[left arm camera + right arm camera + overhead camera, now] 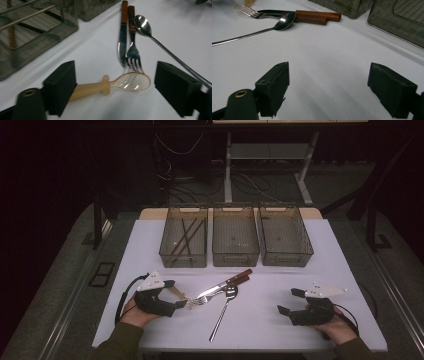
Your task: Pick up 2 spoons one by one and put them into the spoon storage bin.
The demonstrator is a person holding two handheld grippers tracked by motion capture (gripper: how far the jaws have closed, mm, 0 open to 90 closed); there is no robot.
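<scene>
Black foam pads stand wide apart on both grippers. Nearest the person, the left gripper (176, 300) lies low at the table's front left, its jaws parted around a small plastic spoon (110, 85) with a cream handle and a clear amber bowl; the spoon rests on the table between the pads, its handle running up against the left pad, the right pad well clear of it, so nothing is clamped. At the front right, the right gripper (290, 301) is held with jaws spread and only bare tabletop between them.

Just beyond the plastic spoon's bowl lies a small cluster of cutlery: one fork (133, 47) with a wooden handle, its tines touching the spoon's rim; one knife (122, 37), also wooden-handled, just beside the fork; and one long steel spoon (223, 309) whose bowl sits against the two wooden handles. That makes four pieces loose on the table.

Farther back stand three smoky translucent bins in a row. The left bin (170, 251) holds a few long dark sticks, crossed; their number is hard to tell. The middle bin (218, 252) and the right bin (305, 251) show only their ribbed floors.

The table (260, 320) is white. Behind it the room is dark, with cables on the floor and a pale desk frame (302, 180).
</scene>
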